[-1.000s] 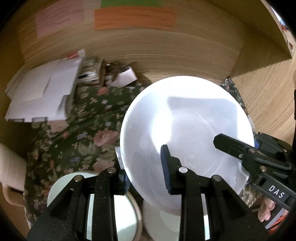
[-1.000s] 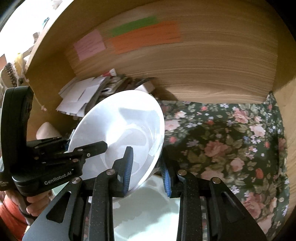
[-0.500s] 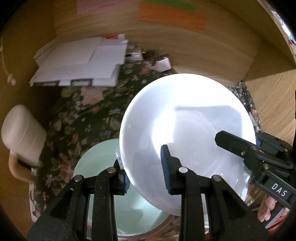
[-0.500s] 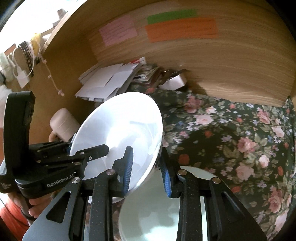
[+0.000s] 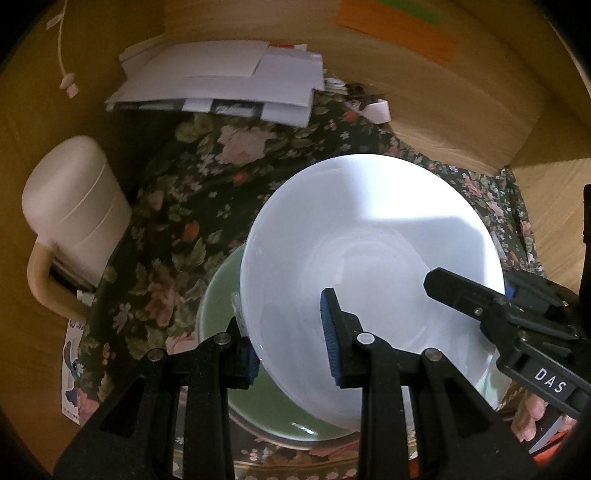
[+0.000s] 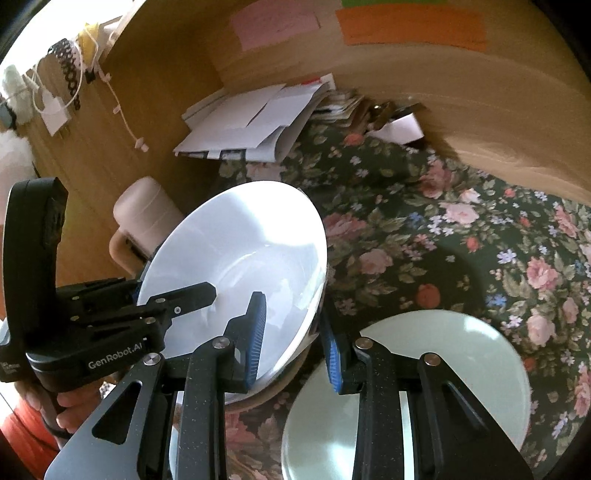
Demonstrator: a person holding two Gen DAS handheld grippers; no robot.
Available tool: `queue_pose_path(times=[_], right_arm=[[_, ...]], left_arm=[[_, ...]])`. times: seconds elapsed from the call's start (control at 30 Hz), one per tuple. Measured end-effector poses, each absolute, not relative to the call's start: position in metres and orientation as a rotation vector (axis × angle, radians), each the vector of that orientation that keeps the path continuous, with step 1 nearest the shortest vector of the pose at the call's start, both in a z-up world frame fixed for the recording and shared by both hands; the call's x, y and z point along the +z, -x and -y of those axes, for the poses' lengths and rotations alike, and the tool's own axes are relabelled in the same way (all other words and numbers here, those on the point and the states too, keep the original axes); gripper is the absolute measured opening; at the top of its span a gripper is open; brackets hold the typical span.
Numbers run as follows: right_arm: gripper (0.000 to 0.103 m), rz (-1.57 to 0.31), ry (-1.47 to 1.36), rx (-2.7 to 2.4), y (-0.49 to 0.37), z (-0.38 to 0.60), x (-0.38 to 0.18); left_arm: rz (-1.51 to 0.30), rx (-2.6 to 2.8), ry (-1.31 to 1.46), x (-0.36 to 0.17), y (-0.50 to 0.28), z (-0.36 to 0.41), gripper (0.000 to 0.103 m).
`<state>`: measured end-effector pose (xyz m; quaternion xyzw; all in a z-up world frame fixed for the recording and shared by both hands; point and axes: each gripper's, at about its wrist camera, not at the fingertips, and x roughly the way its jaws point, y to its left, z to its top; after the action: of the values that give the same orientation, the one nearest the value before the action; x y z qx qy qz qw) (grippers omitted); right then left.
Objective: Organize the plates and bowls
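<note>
A lived-in home corner: a worktop under a dark floral cloth (image 6: 424,221), boxed in by wooden panels (image 6: 461,110) bearing sticky notes (image 6: 410,26), with loose papers (image 6: 251,122) heaped at the back left corner and chargers (image 6: 55,114) hanging nearby.

Black fingers (image 5: 338,350), blue ribbed pads (image 6: 257,334)

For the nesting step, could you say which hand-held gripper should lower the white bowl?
Probably left: the left hand-held gripper holds the white bowl above the green bowl; the right hand-held gripper overhangs a plate.
</note>
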<state>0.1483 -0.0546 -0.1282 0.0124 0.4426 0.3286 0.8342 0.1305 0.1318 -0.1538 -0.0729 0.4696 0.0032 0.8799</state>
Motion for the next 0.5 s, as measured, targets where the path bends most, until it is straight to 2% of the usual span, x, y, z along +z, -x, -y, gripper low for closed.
queue_pose_path(times=[0.5], right_arm=[[0.027, -1.002, -0.003, 0.726, -0.145, 0.042, -0.15]], left_arm=[[-1.011, -0.001, 0.199, -0.173, -0.12, -0.147, 0.029]])
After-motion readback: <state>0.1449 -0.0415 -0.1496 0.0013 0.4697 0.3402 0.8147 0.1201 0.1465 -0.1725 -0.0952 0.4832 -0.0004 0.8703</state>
